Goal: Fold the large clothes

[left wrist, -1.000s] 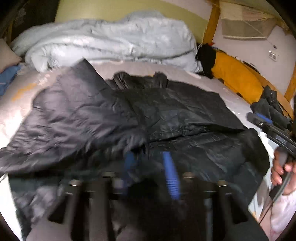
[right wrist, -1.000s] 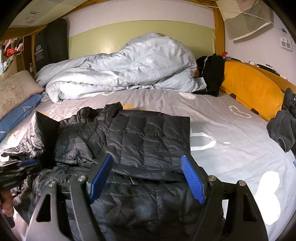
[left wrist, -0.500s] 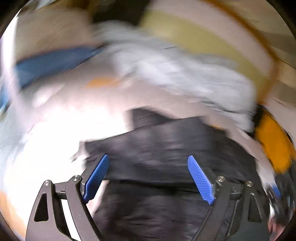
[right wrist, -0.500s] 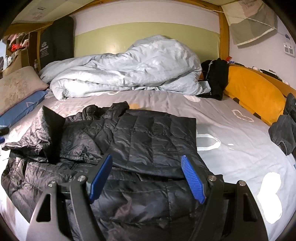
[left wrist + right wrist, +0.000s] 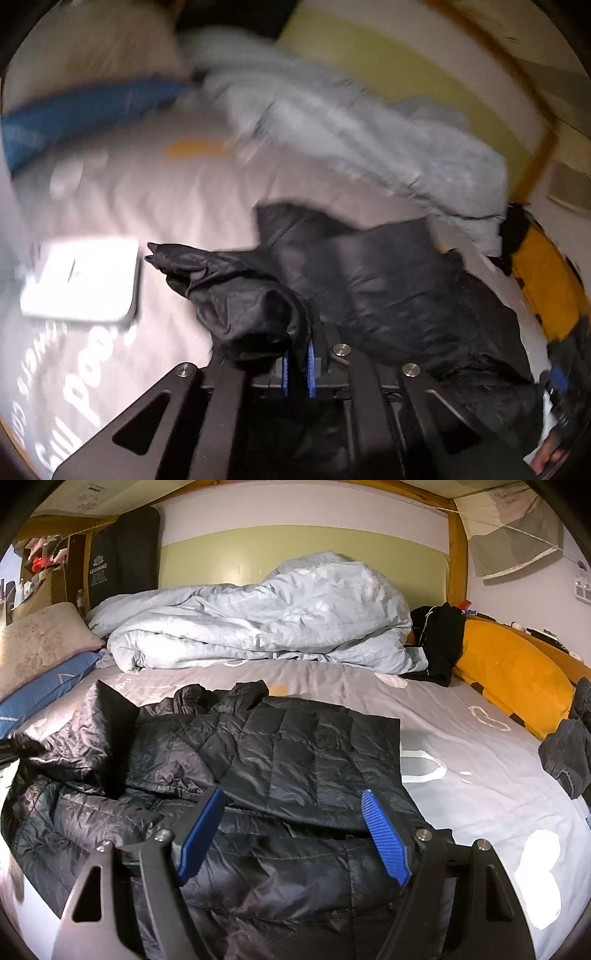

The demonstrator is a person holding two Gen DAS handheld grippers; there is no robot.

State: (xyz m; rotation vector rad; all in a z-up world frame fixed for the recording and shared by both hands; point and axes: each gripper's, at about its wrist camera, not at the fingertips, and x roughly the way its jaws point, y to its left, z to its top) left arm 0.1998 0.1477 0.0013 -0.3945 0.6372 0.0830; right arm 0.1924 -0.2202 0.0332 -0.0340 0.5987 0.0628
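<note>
A large black quilted jacket (image 5: 303, 760) lies on the grey bed sheet (image 5: 461, 746), its right side folded over the middle. In the left wrist view the jacket (image 5: 388, 280) spreads to the right. My left gripper (image 5: 297, 363) is shut on a bunched black sleeve (image 5: 240, 295) of the jacket and holds it up over the sheet. My right gripper (image 5: 293, 834) is open and empty, just above the jacket's lower part. The left gripper shows only as a dark edge at the far left of the right wrist view.
A crumpled light-blue duvet (image 5: 266, 616) lies along the headboard. A blue pillow (image 5: 40, 690) and a beige pillow (image 5: 37, 642) lie at left. An orange bolster (image 5: 513, 664) and dark clothes (image 5: 569, 753) lie at right. A white flat object (image 5: 81, 280) lies on the sheet.
My left gripper was open half a second ago and is now shut on the sleeve, swung to the jacket's left side. The right gripper has stayed open and has barely moved.
</note>
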